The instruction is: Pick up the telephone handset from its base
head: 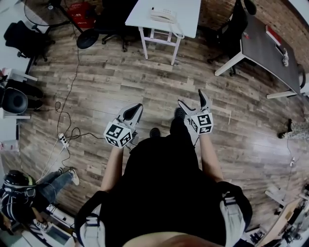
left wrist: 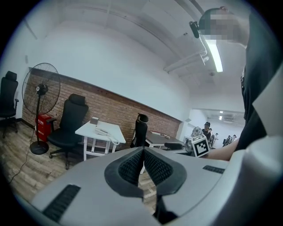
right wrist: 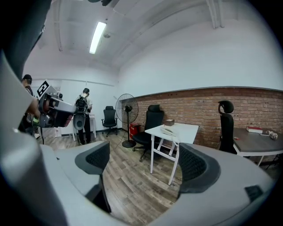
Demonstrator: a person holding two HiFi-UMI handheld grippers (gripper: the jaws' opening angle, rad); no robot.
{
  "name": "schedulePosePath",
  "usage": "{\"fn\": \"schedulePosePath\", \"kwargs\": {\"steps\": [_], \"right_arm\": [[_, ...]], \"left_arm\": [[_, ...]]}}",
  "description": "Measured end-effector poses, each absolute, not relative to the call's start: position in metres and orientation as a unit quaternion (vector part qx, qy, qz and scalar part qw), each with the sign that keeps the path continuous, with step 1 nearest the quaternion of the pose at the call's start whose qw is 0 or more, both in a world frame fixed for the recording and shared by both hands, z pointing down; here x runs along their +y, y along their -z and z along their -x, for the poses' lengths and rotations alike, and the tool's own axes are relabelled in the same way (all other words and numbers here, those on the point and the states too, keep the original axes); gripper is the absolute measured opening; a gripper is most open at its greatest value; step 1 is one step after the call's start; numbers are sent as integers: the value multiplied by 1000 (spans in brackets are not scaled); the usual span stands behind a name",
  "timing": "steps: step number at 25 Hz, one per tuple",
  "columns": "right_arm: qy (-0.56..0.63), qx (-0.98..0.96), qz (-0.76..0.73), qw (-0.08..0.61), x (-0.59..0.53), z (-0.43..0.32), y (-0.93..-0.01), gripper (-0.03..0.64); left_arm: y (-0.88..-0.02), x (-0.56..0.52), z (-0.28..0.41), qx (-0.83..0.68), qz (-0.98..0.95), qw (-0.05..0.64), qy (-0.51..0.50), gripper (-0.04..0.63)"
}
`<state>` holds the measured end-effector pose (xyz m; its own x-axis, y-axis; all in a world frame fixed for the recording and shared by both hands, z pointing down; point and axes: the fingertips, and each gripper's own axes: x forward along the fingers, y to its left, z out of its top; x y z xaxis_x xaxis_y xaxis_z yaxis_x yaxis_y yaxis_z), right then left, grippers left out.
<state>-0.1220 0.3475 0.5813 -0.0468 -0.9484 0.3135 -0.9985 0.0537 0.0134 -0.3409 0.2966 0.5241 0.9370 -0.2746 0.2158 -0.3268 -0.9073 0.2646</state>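
A white telephone [head: 163, 15] with its handset on the base sits on a small white table [head: 190, 12] far across the wooden floor; it also shows in the left gripper view [left wrist: 102, 131] and the right gripper view [right wrist: 168, 130]. Both grippers are held in the air in front of the person, far from the table. My left gripper [head: 136, 110] [left wrist: 143, 152] has its pads pressed together with nothing between them. My right gripper [head: 191, 99] [right wrist: 143, 161] stands wide open and empty, and the table shows between its pads.
A black office chair [head: 113, 21] and a standing fan [head: 87, 38] stand left of the white table. A grey desk [head: 263, 43] and another chair [head: 231, 26] are to the right. A cable and power strip [head: 63, 140] lie on the floor at left; a person [head: 19, 190] crouches at lower left.
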Motion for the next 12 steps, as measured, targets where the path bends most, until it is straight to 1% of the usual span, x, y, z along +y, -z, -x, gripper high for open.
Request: {"fn": "schedulePosePath", "kwargs": {"steps": [12], "right_arm": [[-97,-739,-655,122,297,71,-575,469]], "left_arm": [[-515,264,292,-185,-968,146,-84,20]]}}
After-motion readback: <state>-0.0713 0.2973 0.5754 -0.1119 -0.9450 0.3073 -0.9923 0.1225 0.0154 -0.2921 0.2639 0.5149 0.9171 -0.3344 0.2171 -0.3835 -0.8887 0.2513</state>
